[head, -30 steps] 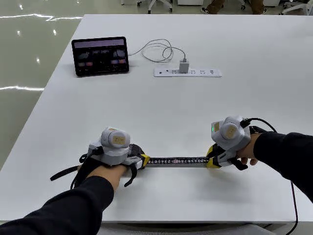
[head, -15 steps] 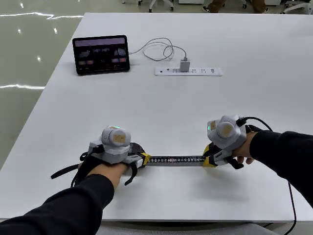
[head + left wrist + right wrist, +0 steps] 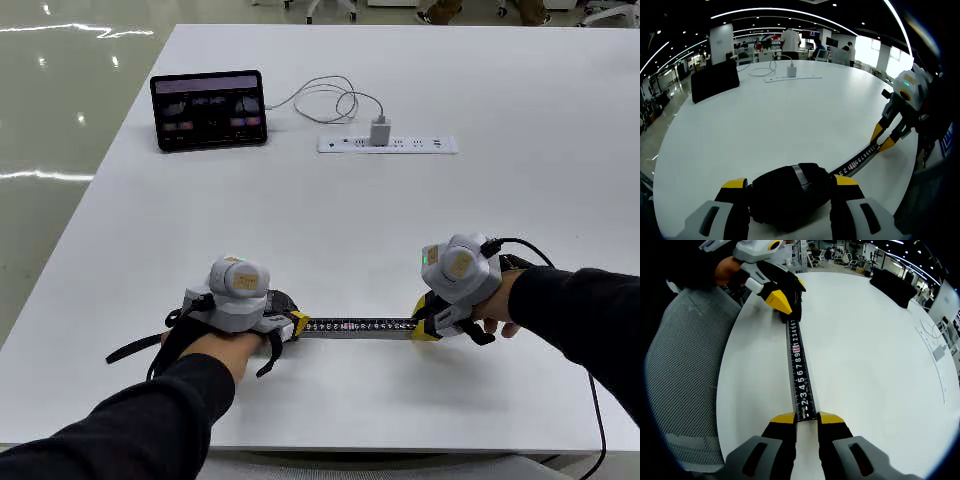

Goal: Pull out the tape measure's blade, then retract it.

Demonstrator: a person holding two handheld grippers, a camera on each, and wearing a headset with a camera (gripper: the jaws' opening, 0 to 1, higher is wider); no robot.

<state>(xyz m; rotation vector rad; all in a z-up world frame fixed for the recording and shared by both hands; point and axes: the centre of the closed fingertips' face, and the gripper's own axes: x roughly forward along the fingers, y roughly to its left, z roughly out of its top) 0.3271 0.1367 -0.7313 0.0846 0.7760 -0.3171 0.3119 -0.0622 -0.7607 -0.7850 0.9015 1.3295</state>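
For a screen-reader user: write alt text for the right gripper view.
The right gripper pinches the end of a numbered tape measure blade between yellow-tipped jaws. The blade runs flat across the white table to the black tape measure case clamped in the left gripper. A grey mesh chair stands at the view's left.

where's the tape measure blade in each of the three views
Head view: blade lies low centre, stretched between the left gripper and the right gripper.
Left gripper view: blade runs from the case at bottom centre out to the right.
Right gripper view: blade runs up the middle from the jaws.
Shared landmark: the dark tablet on the table.
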